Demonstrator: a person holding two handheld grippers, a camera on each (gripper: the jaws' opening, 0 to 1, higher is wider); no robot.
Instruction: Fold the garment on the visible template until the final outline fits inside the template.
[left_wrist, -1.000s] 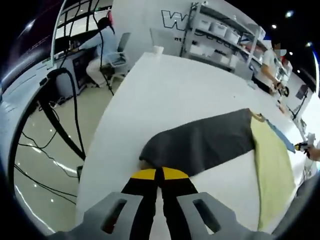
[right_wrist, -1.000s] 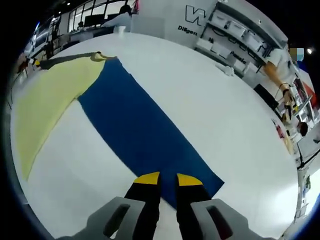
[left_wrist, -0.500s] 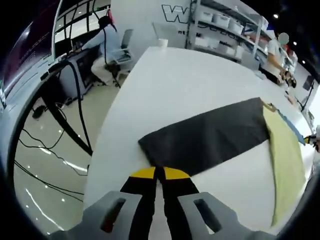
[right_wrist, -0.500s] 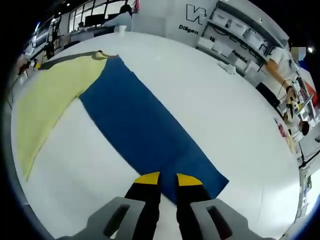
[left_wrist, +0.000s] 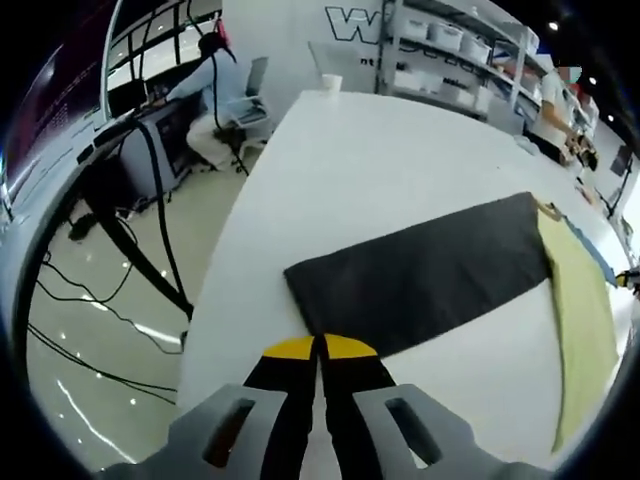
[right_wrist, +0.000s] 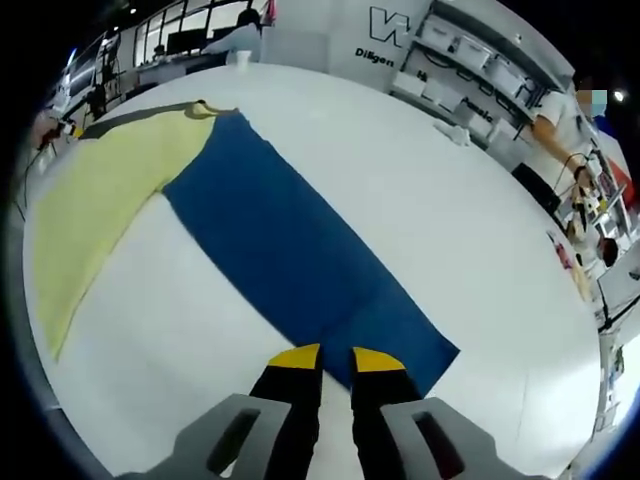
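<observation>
A long-sleeved garment lies spread flat on the white table (left_wrist: 380, 160). Its grey sleeve (left_wrist: 430, 265) runs from my left gripper (left_wrist: 320, 347) toward the pale yellow body (left_wrist: 585, 320). That gripper is shut on the grey sleeve's near end by the table's left edge. In the right gripper view the blue sleeve (right_wrist: 290, 250) stretches from the yellow body (right_wrist: 90, 210) down to my right gripper (right_wrist: 335, 356). This one is closed on the blue cuff, the cloth's end lying between its yellow tips. The grey sleeve (right_wrist: 130, 120) shows far off at the upper left.
Past the table's left edge is a glossy floor with black cables (left_wrist: 110, 300) and a seated person (left_wrist: 215, 90). A white cup (left_wrist: 331, 83) stands at the table's far end. Shelves with boxes (right_wrist: 470, 60) line the back wall; small items (right_wrist: 455, 135) lie on the table.
The grey sleeve has been drawn out flatter and straighter, its near end no longer bunched. The blue sleeve lies slightly more stretched. Both grippers keep their hold.
</observation>
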